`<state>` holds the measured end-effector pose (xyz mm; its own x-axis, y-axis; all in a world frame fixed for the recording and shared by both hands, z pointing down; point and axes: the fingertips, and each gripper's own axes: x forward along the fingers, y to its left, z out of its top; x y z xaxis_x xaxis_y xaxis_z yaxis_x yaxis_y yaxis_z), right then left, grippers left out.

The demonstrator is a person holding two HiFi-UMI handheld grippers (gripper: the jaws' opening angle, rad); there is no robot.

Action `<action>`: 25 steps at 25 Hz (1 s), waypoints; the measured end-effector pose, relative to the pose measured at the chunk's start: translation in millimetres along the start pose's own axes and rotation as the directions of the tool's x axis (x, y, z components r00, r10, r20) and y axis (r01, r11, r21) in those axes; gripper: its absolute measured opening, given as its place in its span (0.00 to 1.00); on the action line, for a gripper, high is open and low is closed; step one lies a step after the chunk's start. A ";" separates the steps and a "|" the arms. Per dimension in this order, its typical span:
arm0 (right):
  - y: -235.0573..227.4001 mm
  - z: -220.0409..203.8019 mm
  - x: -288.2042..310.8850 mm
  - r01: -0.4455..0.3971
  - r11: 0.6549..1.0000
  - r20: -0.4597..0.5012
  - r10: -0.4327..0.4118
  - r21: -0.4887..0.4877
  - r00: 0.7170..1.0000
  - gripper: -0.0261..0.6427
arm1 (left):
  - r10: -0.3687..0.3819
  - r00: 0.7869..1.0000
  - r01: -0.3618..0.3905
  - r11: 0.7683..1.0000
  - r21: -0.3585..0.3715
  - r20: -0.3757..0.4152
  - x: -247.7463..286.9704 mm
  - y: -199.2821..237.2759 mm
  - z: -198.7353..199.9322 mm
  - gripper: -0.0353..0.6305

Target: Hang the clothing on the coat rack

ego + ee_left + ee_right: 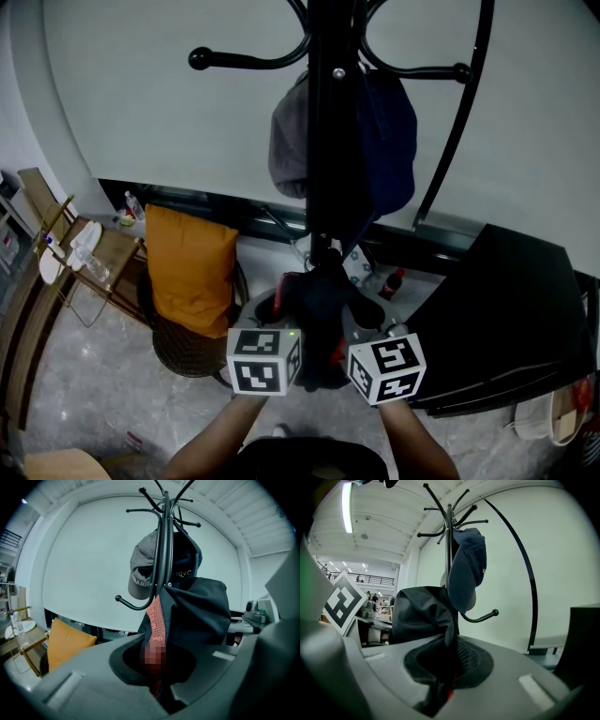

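The black coat rack stands straight ahead, with a grey cap and a navy cap hanging on it. I hold a dark garment low in front of its pole, bunched between both grippers. My left gripper is shut on the garment beside its red knit lining. My right gripper is shut on a dark fold. A free lower hook curves out under the grey cap. Another hook sticks out below the navy cap.
An orange cushion rests on a round woven basket at the left. A black cabinet fills the right side. A small wooden side table with bottles stands far left. A red-capped bottle sits by the rack's base.
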<state>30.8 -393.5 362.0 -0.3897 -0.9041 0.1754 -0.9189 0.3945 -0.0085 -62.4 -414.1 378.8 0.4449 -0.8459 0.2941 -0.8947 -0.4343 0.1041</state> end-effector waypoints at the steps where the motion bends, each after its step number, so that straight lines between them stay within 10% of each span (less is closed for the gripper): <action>1: -0.1 -0.5 1.2 0.000 1.000 -0.001 0.000 0.001 1.000 0.09 | 0.001 1.000 -0.001 1.000 -0.001 -0.001 0.7 0.9 -0.3 0.07; 25: -0.4 -8.5 24.7 0.001 1.000 -0.007 -0.001 0.007 1.000 0.09 | -0.040 0.999 0.040 0.999 -0.019 -0.006 21.5 5.0 -3.4 0.07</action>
<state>22.1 -414.6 374.7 -0.3885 -0.9032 0.1826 -0.9196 0.3925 -0.0149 -57.5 -433.4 388.9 0.4798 -0.8260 0.2958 -0.8770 -0.4615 0.1339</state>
